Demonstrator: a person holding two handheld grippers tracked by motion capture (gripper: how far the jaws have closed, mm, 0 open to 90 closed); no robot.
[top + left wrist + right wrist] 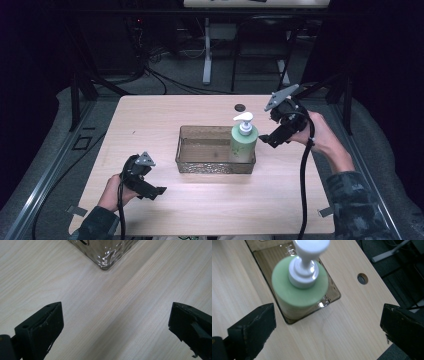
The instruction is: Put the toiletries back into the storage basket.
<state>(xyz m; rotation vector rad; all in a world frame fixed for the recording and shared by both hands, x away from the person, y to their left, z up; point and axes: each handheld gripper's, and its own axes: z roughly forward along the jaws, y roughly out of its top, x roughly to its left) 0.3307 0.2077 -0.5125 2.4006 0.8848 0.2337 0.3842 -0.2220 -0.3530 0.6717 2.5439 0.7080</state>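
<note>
A: Where is the pump bottle (pixel 244 140) seen?

B: It is seen upright inside the clear tray (pixel 200 167), at the tray's right end, close against the right wall. A green body and a white pump head (pixel 308 246) are noted. In the right gripper view the bottle (pixel 299 288) is looked down on from above, slightly blurred, filling the near corner of the tray (pixel 334 296).

A: How is the right tool (pixel 274 139) recorded?

B: It is held just to the right of the bottle, above the worktop (pixel 150 120), pointing down and toward the bottle. Its jaws are spread wide and nothing is gripped; the bottle stands ahead of them, not between the pads. No contact with bottle or tray is seen.

A: And the left tool (pixel 155 192)?

B: It is held low over the near left part of the worktop, well apart from the bottle and a little in front of the tray's left near corner (pixel 106 261). In the left gripper view its jaws are wide apart, with bare wood grain (pixel 112 315) between them. Nothing is held.

A: Anything else on the worktop?

B: A dark round hole (pixel 240 106) is noted behind the tray, also seen in the right gripper view (pixel 362 278).
</note>
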